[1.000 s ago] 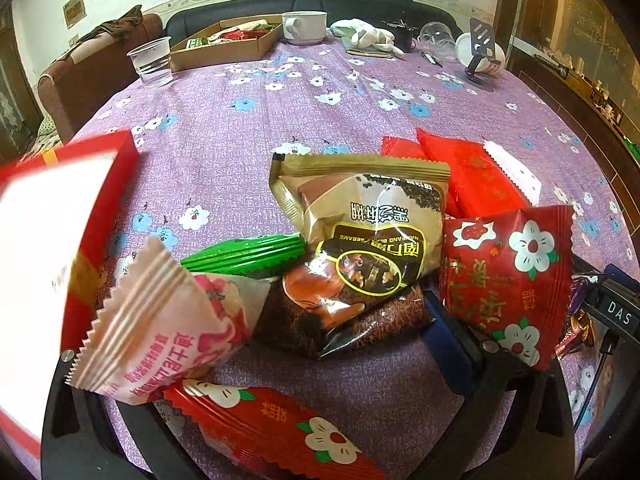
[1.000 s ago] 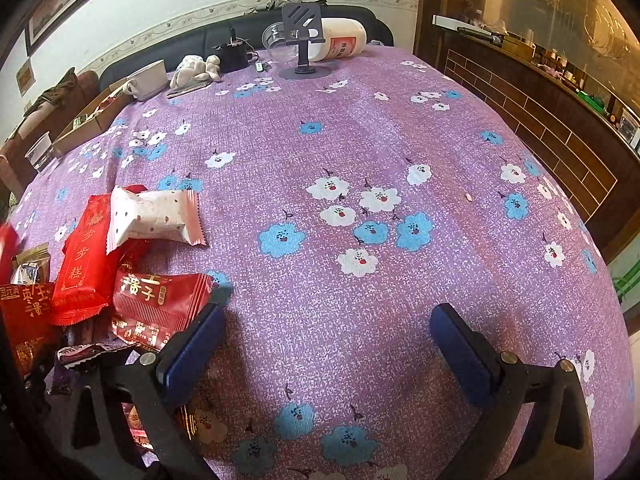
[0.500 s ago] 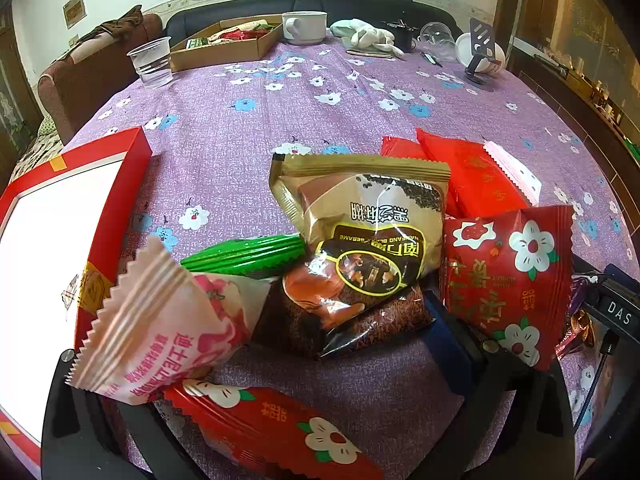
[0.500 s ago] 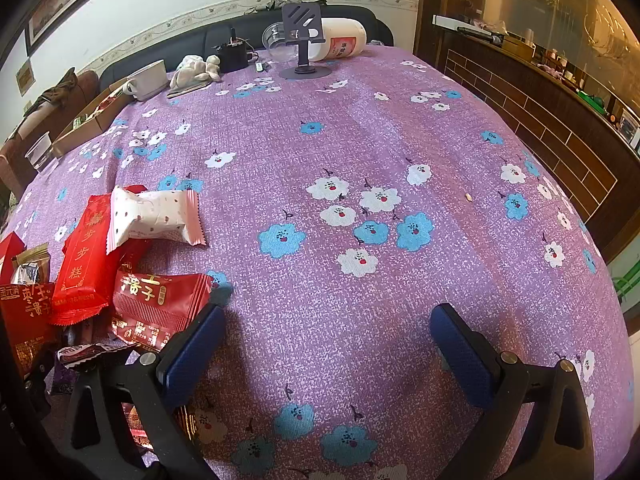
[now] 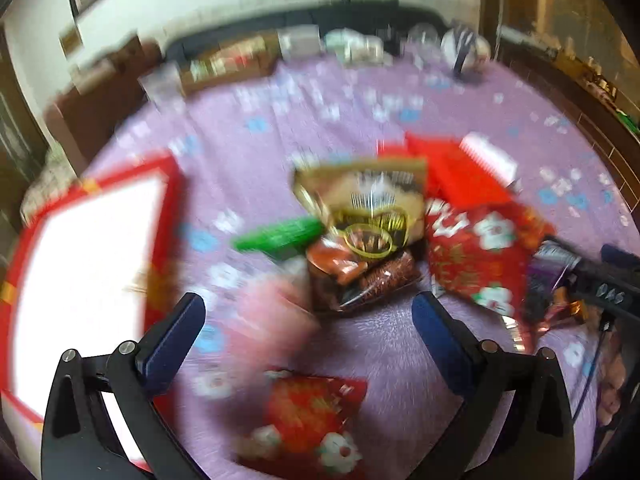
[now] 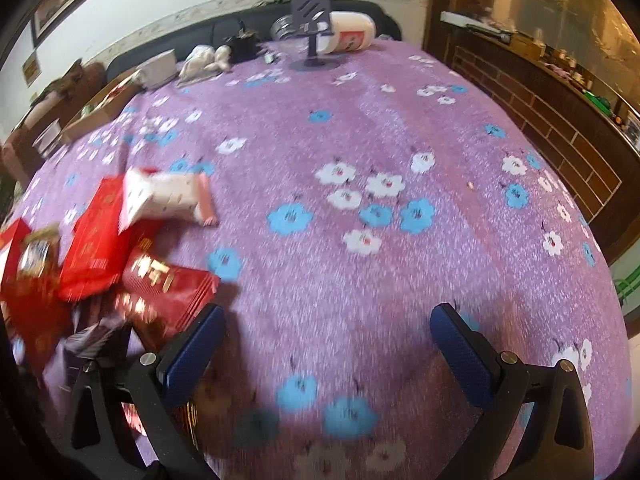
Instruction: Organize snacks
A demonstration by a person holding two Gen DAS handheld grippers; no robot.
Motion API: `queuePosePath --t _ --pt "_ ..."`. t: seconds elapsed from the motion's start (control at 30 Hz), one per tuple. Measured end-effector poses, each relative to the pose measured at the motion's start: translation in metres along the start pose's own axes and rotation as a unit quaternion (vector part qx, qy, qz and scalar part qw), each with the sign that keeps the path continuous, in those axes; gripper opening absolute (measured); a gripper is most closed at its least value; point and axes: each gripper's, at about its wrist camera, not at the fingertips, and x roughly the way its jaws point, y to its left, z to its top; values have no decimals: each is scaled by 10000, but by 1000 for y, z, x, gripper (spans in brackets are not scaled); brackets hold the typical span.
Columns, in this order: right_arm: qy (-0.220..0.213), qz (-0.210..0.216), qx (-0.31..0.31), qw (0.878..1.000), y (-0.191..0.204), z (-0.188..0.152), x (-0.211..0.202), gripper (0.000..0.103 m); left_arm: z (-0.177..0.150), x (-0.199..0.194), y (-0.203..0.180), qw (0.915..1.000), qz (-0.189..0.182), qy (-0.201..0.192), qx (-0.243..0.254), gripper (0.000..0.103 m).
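The left wrist view is motion-blurred. My left gripper (image 5: 308, 300) is open above a pile of snack packets on the purple flowered cloth. A blurred pink packet (image 5: 272, 316) lies between the fingers, and I cannot tell if it touches them. A red flowered packet (image 5: 312, 412) lies below it. Ahead sit a brown packet (image 5: 368, 208), a green packet (image 5: 280, 234) and another red flowered packet (image 5: 480, 256). A red box (image 5: 168, 184) with a white inside stands at the left. My right gripper (image 6: 328, 316) is open over bare cloth, with a white packet (image 6: 164, 198) and red packets (image 6: 96, 236) to its left.
At the table's far end stand a phone stand (image 6: 314, 40), a white jar (image 6: 352, 36) on its side, a cardboard box (image 6: 100, 108) and a cup. A dark sofa runs behind the table. A wooden cabinet (image 6: 560, 120) lines the right side.
The left gripper has pulled back and up from the pile, so both fingers now show. The pink packet sits blurred between them. The right gripper moved only slightly.
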Motion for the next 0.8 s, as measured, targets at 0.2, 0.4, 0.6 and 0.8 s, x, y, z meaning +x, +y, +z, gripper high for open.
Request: queuePosePath --t 0.2,0.4,0.6,0.8 --pt "-261 921 261 9951 -4 -32 -37 103 -1 -69 34 9961 270 -816 -199 103" --pt "-1048 1561 379 9814 -1 -50 -67 103 -13 -108 72 9897 508 -1244 -499 103" --pt "-1023 1629 479 9802 -2 -47 -67 103 -24 -132 96 9840 603 -1483 -783 103" --pt "-996 1651 681 9789 -12 -48 -64 103 -33 -144 113 9807 726 -1561 -931 103"
